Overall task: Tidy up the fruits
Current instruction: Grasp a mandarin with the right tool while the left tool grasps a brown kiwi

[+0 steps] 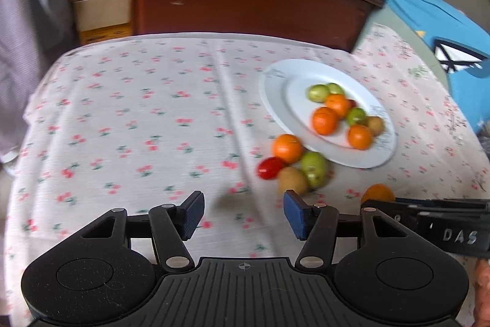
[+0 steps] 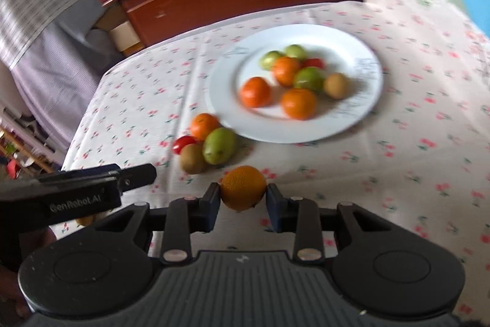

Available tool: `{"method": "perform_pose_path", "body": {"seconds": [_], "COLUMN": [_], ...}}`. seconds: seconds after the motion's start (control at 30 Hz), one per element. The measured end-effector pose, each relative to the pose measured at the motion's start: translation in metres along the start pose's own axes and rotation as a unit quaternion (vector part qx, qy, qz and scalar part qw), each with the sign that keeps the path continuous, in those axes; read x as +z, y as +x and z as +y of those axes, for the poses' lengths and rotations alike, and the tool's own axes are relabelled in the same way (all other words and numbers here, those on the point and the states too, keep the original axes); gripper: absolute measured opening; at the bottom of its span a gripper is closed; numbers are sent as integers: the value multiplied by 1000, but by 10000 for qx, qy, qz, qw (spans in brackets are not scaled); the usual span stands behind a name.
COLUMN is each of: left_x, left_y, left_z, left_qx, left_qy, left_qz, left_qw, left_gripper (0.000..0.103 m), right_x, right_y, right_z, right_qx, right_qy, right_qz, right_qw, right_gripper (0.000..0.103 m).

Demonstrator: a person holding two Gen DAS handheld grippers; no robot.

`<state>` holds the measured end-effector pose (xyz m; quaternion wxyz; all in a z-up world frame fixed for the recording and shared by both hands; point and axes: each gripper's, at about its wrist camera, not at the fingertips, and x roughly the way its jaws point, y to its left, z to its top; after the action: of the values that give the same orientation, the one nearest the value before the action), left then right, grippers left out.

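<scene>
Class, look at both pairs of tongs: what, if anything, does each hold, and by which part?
The right tongs grip an orange fruit by its two opposite sides. The left tongs hold nothing.

Five oranges (image 2: 243, 192), four green fruits (image 2: 219, 145) — two kiwis (image 2: 192, 158), two tomatoes (image 2: 183, 143).

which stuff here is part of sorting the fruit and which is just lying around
Part of the job:
- white plate with fruit on it
- orange between the right tool's fingers
- loose cluster by the plate: orange, green fruit, kiwi, tomato
- left tool, open

Just lying about:
- wooden cabinet
- cardboard box
- blue item
</scene>
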<state>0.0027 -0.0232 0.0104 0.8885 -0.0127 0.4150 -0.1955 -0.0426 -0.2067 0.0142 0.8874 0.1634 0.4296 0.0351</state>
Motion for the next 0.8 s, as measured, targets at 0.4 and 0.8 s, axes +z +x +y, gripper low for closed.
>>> {"method": "perform_pose_path", "body": {"seconds": [0.4,0.8], "left_x": [-4,-2], "left_y": [25,32], "left_z": [-32,-37], "left_qx": [-354,-389], "left_qy": [586,710], "left_qz": [-60,-198], "left_qw": [9976,9965], "left_gripper": [41,32], "right_x": [5,6], "right_y": [-19,-15], "right_z": [-15,-18], "right_qx": [14,41], "right_qy": [429,547], "right_qz": [-93,-93], "right_qw": [9990,9985], "right_gripper": [33,33]}}
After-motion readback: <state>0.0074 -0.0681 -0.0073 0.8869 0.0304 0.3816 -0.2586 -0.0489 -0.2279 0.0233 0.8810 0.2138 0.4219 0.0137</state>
